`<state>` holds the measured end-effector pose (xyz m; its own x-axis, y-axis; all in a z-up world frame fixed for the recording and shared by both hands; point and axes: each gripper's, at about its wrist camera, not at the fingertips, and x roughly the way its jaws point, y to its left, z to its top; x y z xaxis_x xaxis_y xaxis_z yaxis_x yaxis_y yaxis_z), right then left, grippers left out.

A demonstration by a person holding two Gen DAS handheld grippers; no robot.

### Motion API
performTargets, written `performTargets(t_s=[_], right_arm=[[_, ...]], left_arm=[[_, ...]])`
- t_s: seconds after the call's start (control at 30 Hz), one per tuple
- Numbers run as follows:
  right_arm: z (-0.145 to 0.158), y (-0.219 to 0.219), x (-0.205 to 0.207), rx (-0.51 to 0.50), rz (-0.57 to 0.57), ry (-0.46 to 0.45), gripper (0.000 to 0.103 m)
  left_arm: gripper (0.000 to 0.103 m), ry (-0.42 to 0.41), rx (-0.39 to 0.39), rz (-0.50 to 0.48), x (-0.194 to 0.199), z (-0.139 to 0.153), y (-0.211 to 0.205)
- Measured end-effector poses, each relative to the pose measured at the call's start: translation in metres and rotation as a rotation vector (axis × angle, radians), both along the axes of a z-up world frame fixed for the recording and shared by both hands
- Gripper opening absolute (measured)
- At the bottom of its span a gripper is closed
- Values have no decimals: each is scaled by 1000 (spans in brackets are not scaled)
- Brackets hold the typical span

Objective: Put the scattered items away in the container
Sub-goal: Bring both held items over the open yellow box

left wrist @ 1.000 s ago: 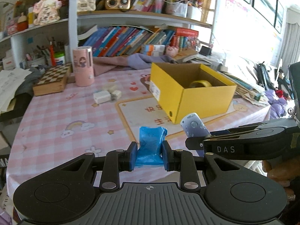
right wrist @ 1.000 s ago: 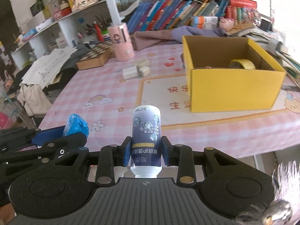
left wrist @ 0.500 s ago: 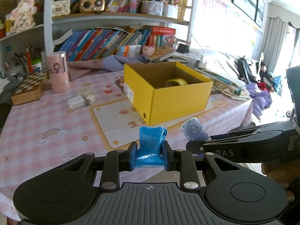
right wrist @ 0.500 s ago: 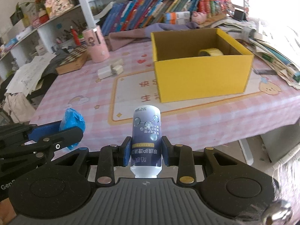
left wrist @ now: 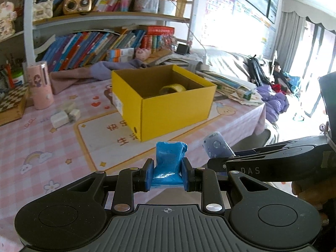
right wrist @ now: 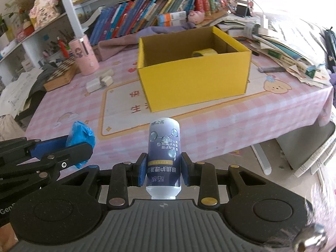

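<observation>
A: Your left tongs are gripping the soft blue bag; your right tongs are clamping the bottle.

B: What am I risking?

A: The bottle is sticking far out, so it could be slipping or clipping the yellow box wall. The box is sitting ahead on the table, well apart from both loads.

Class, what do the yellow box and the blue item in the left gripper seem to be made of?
Yellow box: apparently cardboard, matte, with a brown inside and folded edges. Blue item in the left gripper: probably thin plastic film, glossy and crumpled.
</observation>
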<state>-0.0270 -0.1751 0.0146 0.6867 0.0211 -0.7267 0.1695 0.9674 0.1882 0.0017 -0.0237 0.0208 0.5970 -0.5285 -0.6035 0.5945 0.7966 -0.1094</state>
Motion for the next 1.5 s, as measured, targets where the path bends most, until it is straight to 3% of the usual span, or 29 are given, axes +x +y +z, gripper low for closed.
performTargets(t_s=[1.0, 1.5], right_arm=[[-1, -56, 21, -18, -138, 16, 31], [19, -84, 77, -45, -99, -64, 31]], left_arm=[[26, 13, -21, -124, 44, -6, -55], [26, -81, -33, -98, 90, 11, -78]])
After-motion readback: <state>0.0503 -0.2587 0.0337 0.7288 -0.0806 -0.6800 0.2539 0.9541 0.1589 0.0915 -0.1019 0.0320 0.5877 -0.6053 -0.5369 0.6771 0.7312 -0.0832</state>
